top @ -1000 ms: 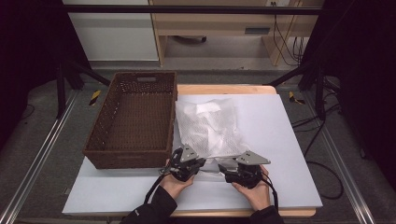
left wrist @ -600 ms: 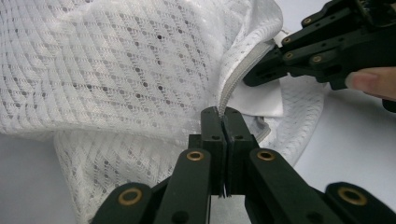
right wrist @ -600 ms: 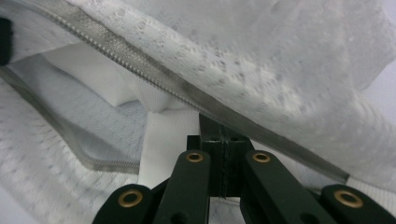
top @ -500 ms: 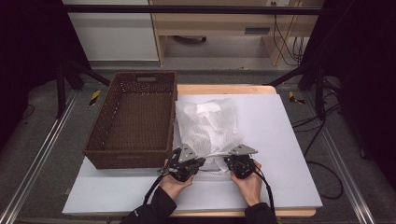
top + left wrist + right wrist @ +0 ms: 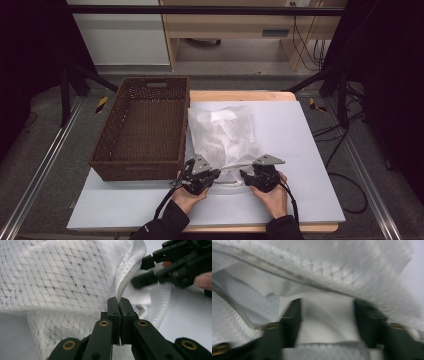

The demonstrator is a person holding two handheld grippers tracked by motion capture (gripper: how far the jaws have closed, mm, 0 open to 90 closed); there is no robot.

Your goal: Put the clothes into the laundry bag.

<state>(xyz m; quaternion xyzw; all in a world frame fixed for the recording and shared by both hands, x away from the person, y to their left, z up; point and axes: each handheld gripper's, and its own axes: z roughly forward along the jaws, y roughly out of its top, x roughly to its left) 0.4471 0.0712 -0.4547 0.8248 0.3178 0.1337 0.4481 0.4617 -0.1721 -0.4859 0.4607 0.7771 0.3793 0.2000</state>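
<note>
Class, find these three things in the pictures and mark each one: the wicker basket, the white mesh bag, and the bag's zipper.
wicker basket (image 5: 145, 168): high view, near outer wall.
white mesh bag (image 5: 222, 135): high view, middle of its fabric.
zipper (image 5: 274, 271): right gripper view, teeth along the open edge.

Grey floor (image 5: 45, 150) around the table (image 5: 300, 130); wooden desk (image 5: 225, 25) and white cabinet (image 5: 120, 35) behind.
</note>
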